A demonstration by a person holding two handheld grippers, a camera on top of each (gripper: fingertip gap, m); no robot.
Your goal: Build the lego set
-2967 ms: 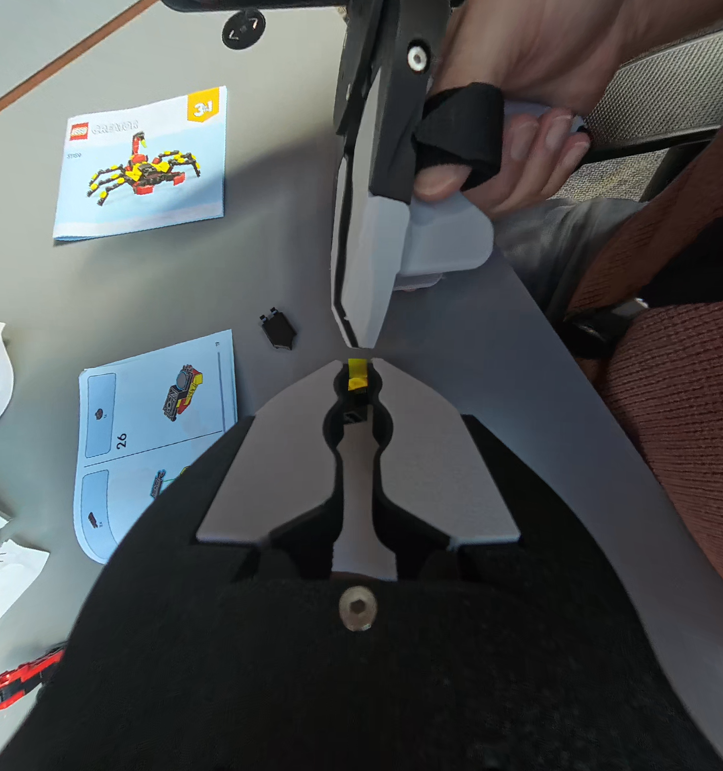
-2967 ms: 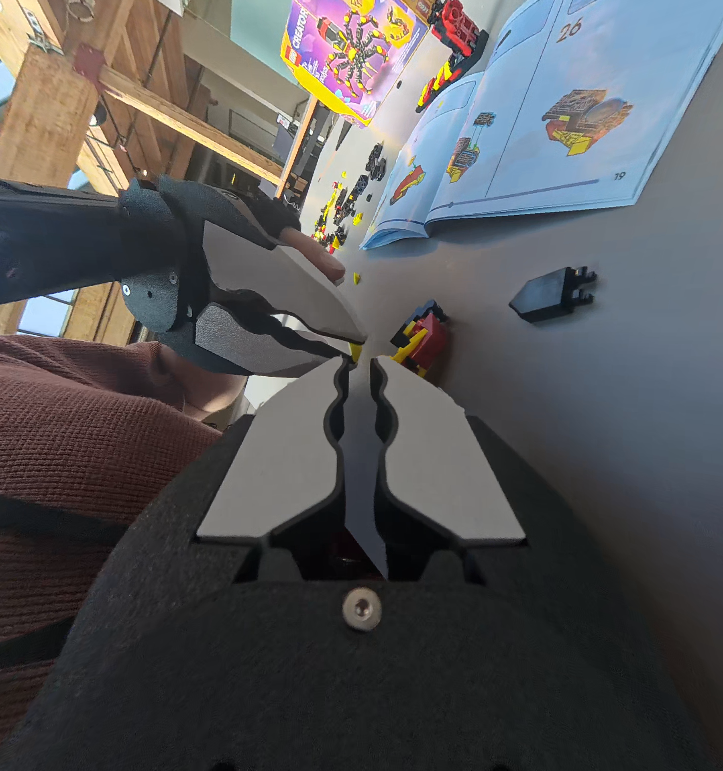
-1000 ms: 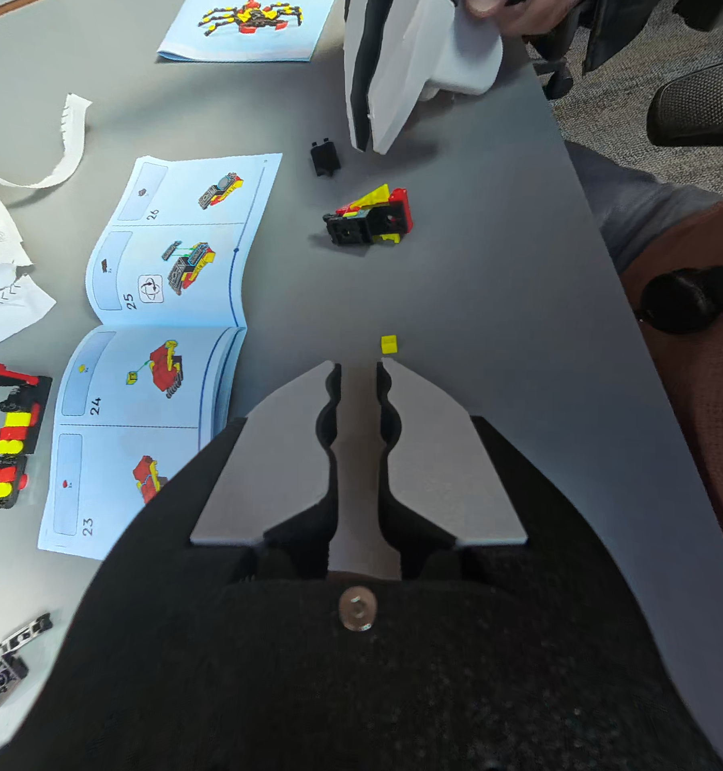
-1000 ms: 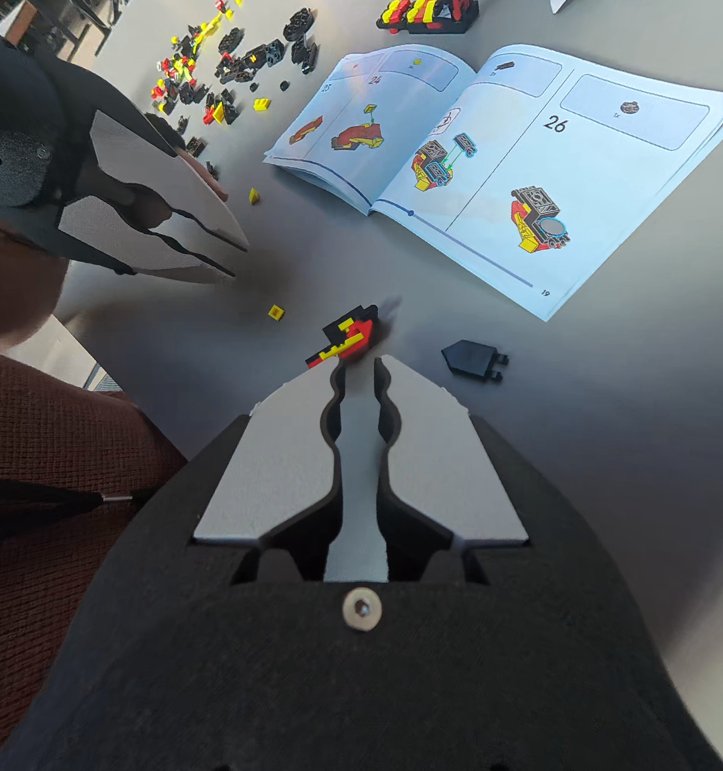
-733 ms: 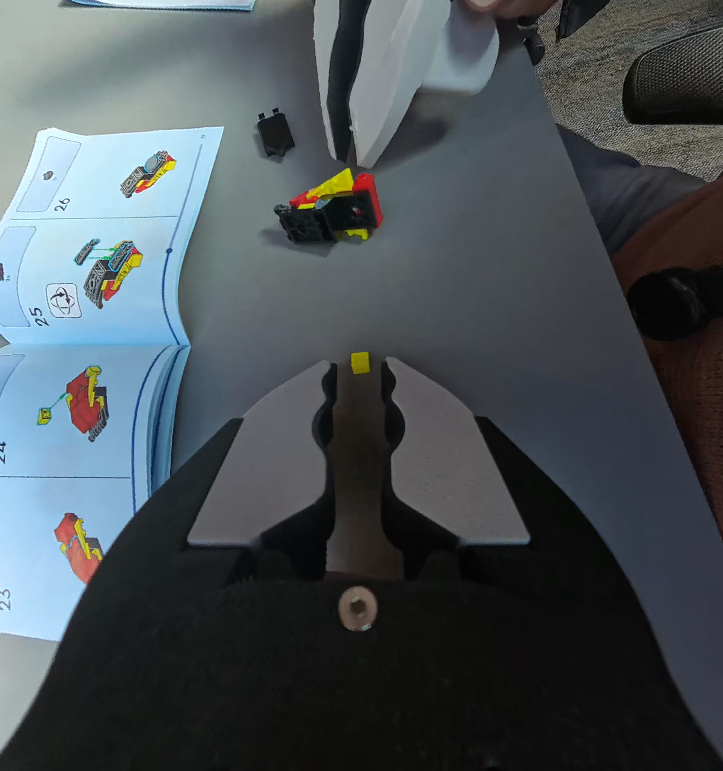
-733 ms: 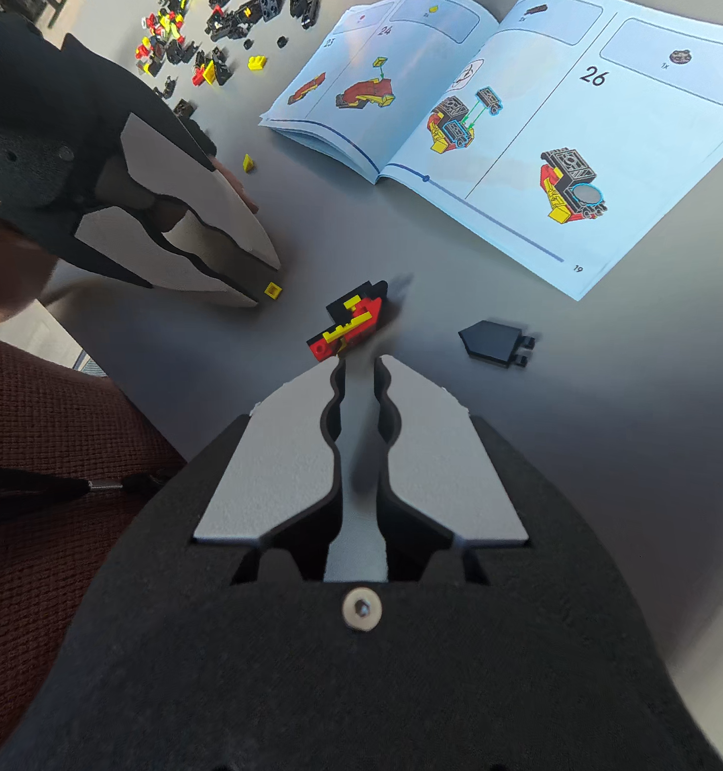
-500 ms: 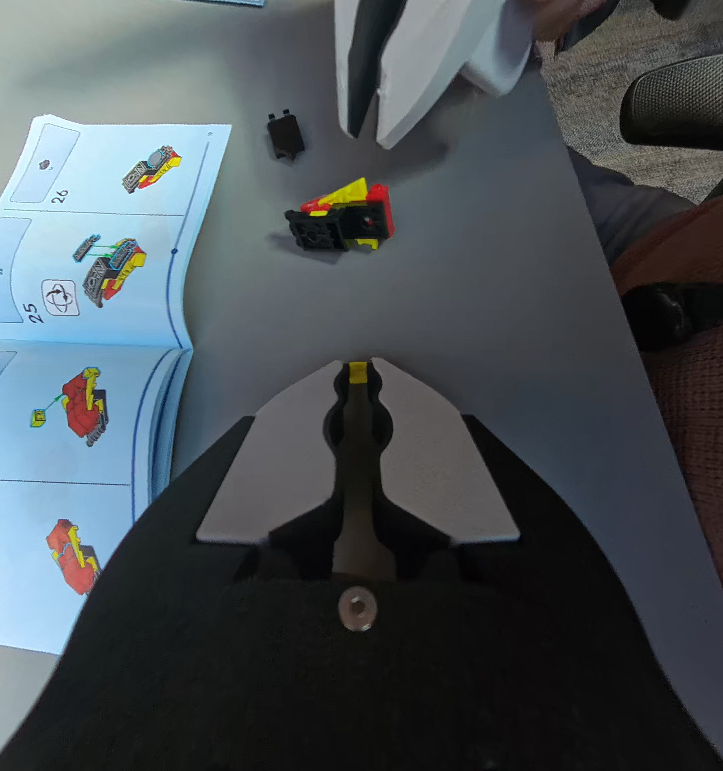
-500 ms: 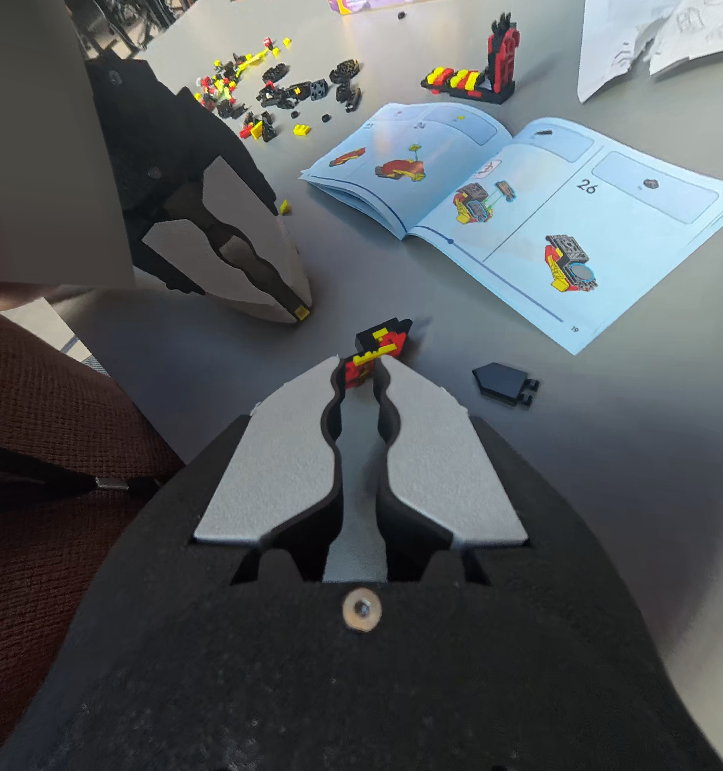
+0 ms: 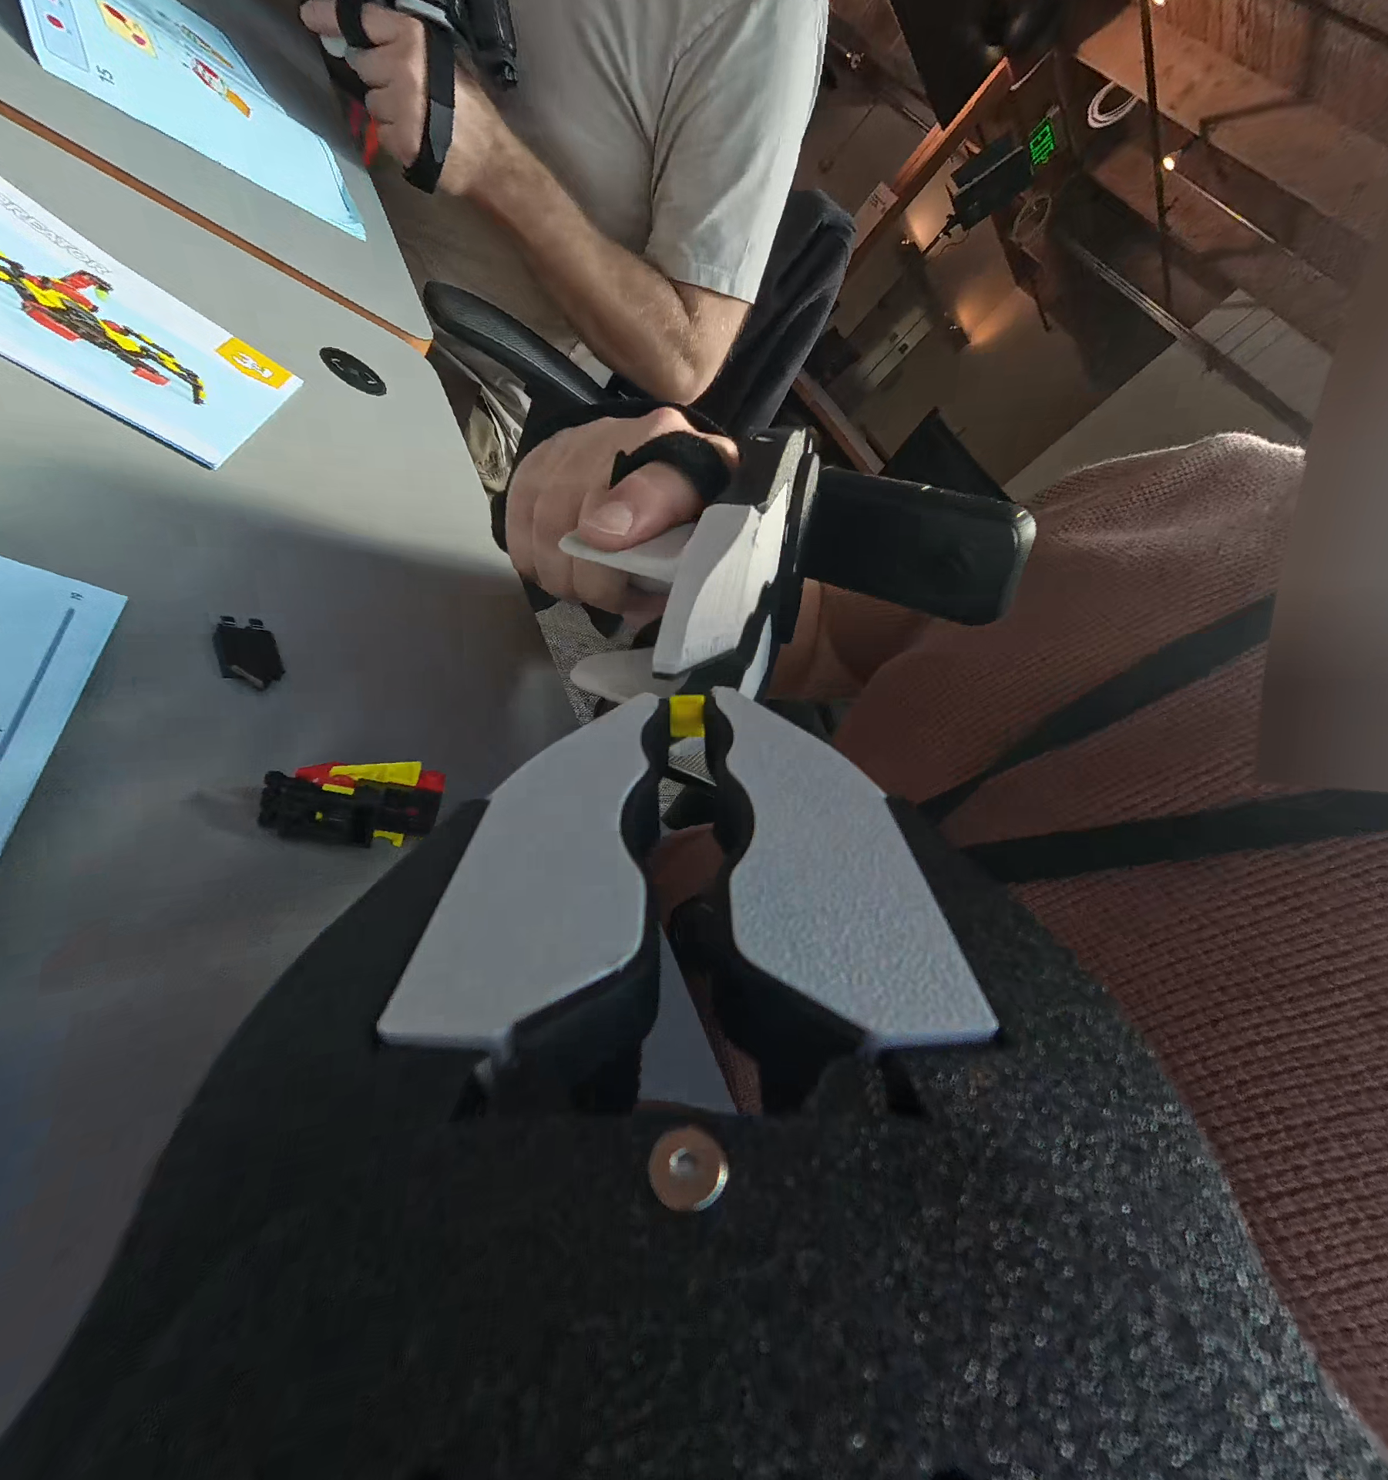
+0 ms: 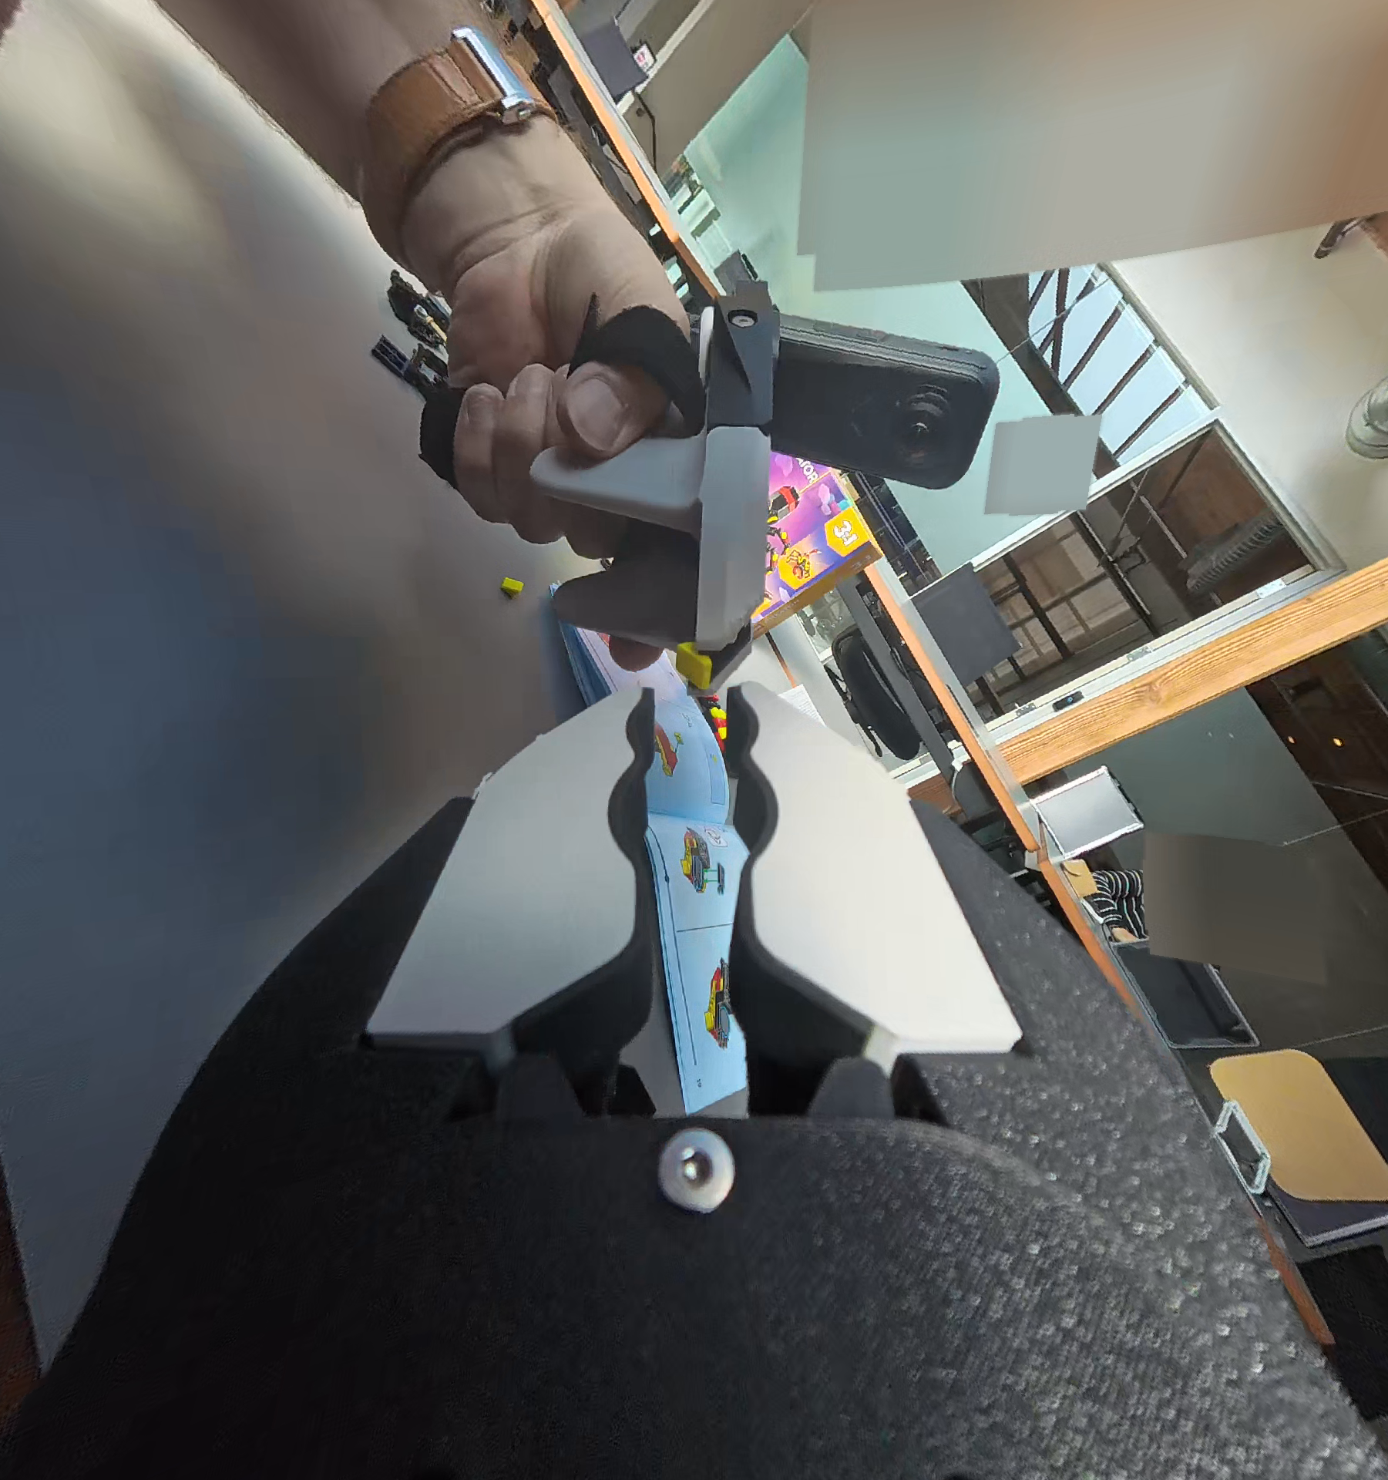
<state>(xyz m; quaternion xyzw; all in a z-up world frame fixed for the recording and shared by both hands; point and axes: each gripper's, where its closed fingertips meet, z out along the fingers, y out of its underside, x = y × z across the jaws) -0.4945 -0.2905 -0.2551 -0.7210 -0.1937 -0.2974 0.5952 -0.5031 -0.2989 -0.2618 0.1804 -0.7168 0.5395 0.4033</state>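
Observation:
My left gripper (image 9: 686, 705) is shut on a small yellow brick (image 9: 686, 715), held in the air off the table's edge. It also shows in the right wrist view (image 10: 702, 669), with the yellow brick (image 10: 694, 663) at its tips. My right gripper (image 10: 690, 693) is open and empty, its tips just short of that brick. In the left wrist view it (image 9: 710, 657) comes in from above, tip to tip with mine. The red, yellow and black sub-assembly (image 9: 352, 795) lies on the grey table (image 9: 402, 609). A flat black piece (image 9: 247, 650) lies beyond it.
An open instruction booklet (image 10: 694, 921) lies behind my right fingers. A closed booklet (image 9: 114, 344) lies farther off. Another person's hand (image 9: 402, 80) holds a gripper at the far side. A stray yellow piece (image 10: 511, 589), loose pieces (image 10: 414, 328) and the set's box (image 10: 810, 544) are on the table. Less than 4 cm separates the two grippers' tips. The flat black piece (image 9: 247, 650) is about 15 cm from both grippers' fingertips.
My left gripper, shut on the yellow brick at the table, has lifted it into the air. Both grippers have tilted up and come together tip to tip. The sub-assembly stays put.

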